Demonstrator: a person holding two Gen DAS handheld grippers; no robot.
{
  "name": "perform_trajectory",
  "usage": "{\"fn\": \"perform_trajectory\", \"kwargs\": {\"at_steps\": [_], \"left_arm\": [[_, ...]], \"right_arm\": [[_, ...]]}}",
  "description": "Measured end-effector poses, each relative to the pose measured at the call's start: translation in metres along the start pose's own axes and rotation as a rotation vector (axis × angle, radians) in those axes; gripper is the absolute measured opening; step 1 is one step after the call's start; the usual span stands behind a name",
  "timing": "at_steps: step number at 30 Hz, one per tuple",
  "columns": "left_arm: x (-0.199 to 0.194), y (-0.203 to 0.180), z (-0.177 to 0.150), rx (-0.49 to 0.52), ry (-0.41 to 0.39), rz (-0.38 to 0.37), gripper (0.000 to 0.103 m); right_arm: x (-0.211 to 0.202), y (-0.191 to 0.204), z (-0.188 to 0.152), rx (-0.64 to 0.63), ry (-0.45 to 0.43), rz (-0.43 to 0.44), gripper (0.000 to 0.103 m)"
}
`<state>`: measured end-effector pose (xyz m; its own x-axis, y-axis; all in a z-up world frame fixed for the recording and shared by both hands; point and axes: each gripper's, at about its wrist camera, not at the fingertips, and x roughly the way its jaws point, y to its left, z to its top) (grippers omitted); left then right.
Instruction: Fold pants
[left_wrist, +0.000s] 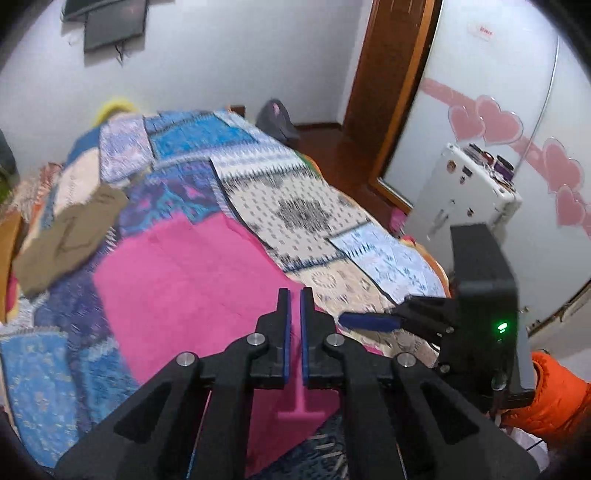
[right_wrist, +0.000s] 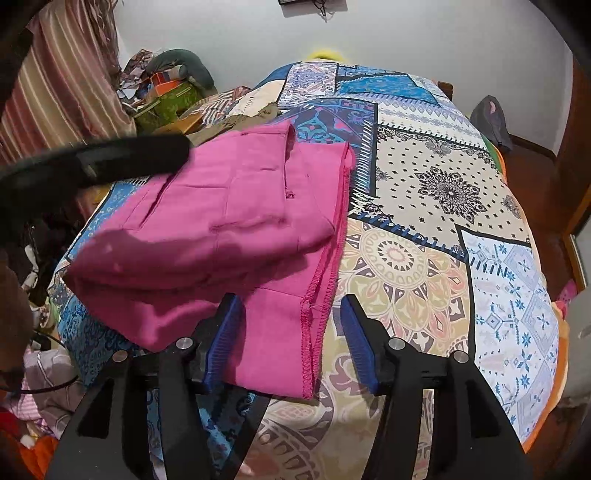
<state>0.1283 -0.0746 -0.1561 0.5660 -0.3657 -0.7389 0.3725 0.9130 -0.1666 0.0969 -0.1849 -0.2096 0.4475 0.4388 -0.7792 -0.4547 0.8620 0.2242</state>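
The pink pants (right_wrist: 236, 229) lie folded on the patchwork bedspread (right_wrist: 424, 258), with a stitched hem edge (right_wrist: 317, 302) on the right side. They also show in the left wrist view (left_wrist: 177, 273). My left gripper (left_wrist: 294, 295) is shut, with nothing between its pads, and hovers over the near edge of the pants. My right gripper (right_wrist: 288, 306) is open, its fingers straddling the near hem corner of the pants just above the cloth. The right gripper also shows in the left wrist view (left_wrist: 369, 321), at the right of the pants.
An olive-brown garment (left_wrist: 74, 236) lies on the bed's far left. A cluttered pile (right_wrist: 166, 92) sits by the striped curtain (right_wrist: 62, 81). A white cabinet (left_wrist: 465, 192) and a wooden door frame (left_wrist: 388, 92) stand right of the bed. A grey bag (right_wrist: 491, 118) rests on the floor.
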Motion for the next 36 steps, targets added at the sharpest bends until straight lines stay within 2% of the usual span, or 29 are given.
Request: {"fn": "perform_trajectory", "kwargs": {"at_steps": [2,7,9,11,13,16,23,28,33,36], "left_arm": [[0.004,0.000,-0.002,-0.008,0.015,-0.001,0.003],[-0.015,0.021,0.003,-0.066,-0.013,-0.013,0.004],[-0.019,0.029,0.004,-0.078,0.000,-0.013,0.009],[-0.017,0.032,0.004,-0.089,0.026,-0.016,0.028],[-0.013,0.031,0.002,-0.099,0.055,-0.031,0.039],[-0.003,0.022,-0.002,-0.082,0.096,-0.039,0.050],[0.037,0.009,-0.010,-0.053,0.227,0.004,0.053],[0.054,0.006,-0.006,-0.003,0.259,0.076,0.054],[0.071,-0.008,-0.007,0.122,0.283,0.192,0.054],[0.077,-0.016,-0.007,0.194,0.290,0.230,0.057]], "right_arm": [[0.000,-0.001,0.000,0.006,-0.001,0.002,0.055],[-0.001,-0.002,-0.001,0.011,-0.003,0.004,0.056],[-0.001,-0.002,-0.001,0.010,-0.001,0.006,0.056],[-0.002,-0.002,-0.001,0.011,-0.003,0.005,0.056],[-0.005,-0.002,-0.002,0.011,-0.005,0.008,0.056],[-0.013,-0.004,-0.006,0.012,-0.009,0.009,0.056],[-0.018,-0.018,-0.014,0.028,-0.005,0.001,0.056],[-0.015,-0.026,-0.017,0.074,-0.007,0.048,0.056],[-0.015,-0.026,-0.019,0.073,-0.017,0.057,0.056],[-0.015,-0.026,-0.021,0.078,-0.022,0.061,0.056]]}}
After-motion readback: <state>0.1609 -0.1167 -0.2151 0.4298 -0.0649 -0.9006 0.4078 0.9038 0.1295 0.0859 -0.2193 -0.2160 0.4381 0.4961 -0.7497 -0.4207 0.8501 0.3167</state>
